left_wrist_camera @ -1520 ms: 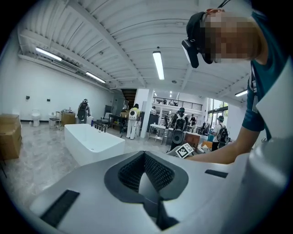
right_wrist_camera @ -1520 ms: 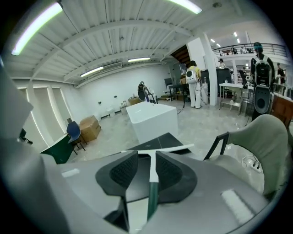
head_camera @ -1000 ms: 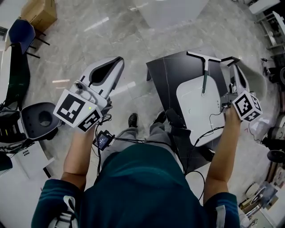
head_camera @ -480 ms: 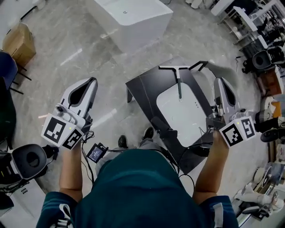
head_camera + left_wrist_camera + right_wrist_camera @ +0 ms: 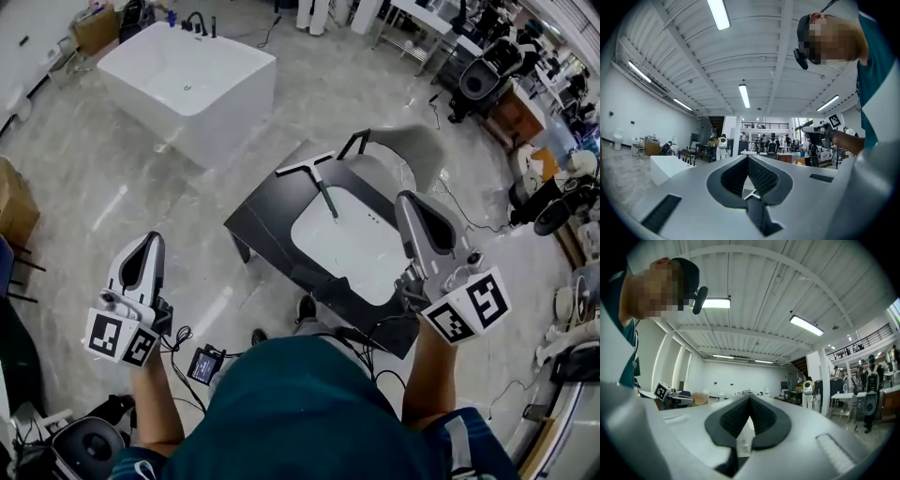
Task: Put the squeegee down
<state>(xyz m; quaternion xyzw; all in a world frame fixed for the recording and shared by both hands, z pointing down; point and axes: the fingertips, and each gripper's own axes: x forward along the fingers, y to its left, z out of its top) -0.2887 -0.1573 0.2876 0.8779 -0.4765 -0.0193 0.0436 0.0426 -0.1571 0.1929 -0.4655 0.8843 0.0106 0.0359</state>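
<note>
Squeegee (image 5: 320, 184) looks light and stiff: thin straight handle, T-shaped head, probably a soft rubber edge on the blade. Not fragile. Best hold would be mid-handle, pads across it. The handle is slim and smooth, so it could swivel in the grip, the head end likely being heavier. Avoid pinching the blade.

Pose, nearest first. Left claw (image 5: 150, 238) sits out at the person's left over the floor (image 5: 122, 187), pointing level, jaws together, nothing between them. Right claw (image 5: 405, 200) is at the person's right, also level, jaws closed on nothing. Its own view shows only the room past the tips.

Below and left of the right claw's tips is a black tabletop (image 5: 267, 220) with a white basin (image 5: 352, 253) set in it. Squeegee lies flat there, ahead-left of the right claw and well apart from it, and far across from the left claw. Head rests on the black surface near the far edge, and the handle runs back over the basin rim. Neither claw touches it, so the set-down reads as done.

Farther ahead of the left claw, a white bathtub (image 5: 187, 80) stands on the floor.
</note>
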